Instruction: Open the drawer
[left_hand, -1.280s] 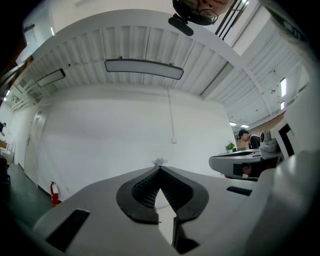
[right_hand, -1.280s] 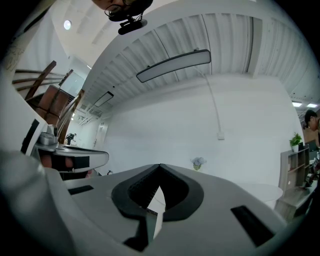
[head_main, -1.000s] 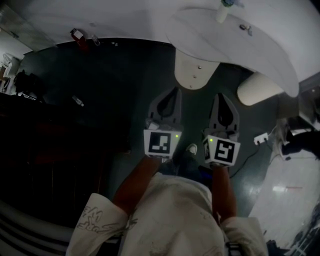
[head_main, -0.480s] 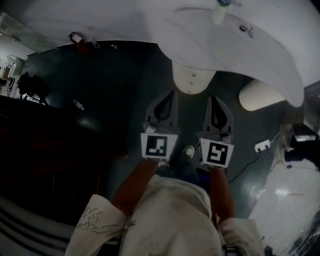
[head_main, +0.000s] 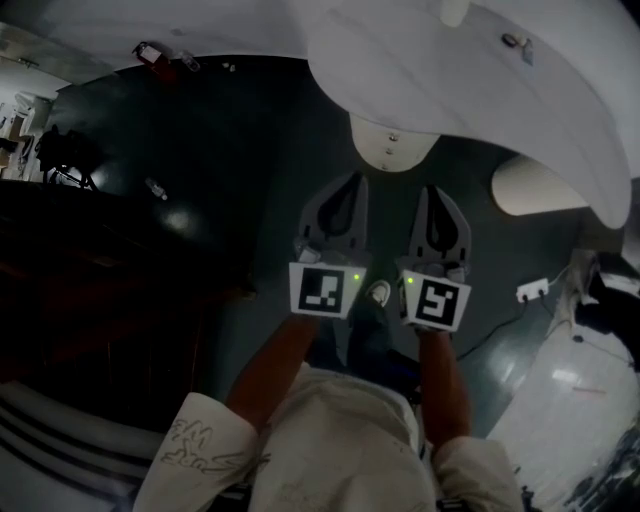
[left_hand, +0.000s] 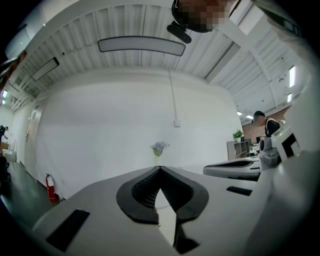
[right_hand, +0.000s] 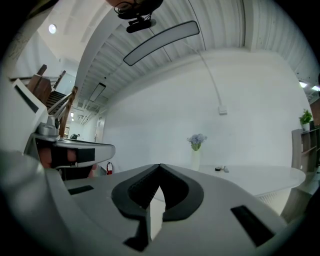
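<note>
Under the white curved table (head_main: 470, 80) sits a cream rounded unit with two small knobs (head_main: 390, 150); I cannot tell whether it is the drawer. My left gripper (head_main: 351, 180) and right gripper (head_main: 432, 190) hang side by side over the dark floor, pointing at that unit and a short way from it. Both are shut and empty. The left gripper view shows its jaw tips (left_hand: 160, 168) meeting in front of a white wall. The right gripper's tips (right_hand: 160, 165) meet the same way, with the table top (right_hand: 250, 175) beyond.
A vase of flowers (right_hand: 196, 145) and small items stand on the table. A second cream cylinder (head_main: 545, 185) stands under the table's right side. A red fire extinguisher (head_main: 152, 55) stands by the far wall. A white power strip with cable (head_main: 532, 292) lies on the floor at right.
The table has spread further down and left in the head view as the person came closer. Both grippers stayed shut and side by side.
</note>
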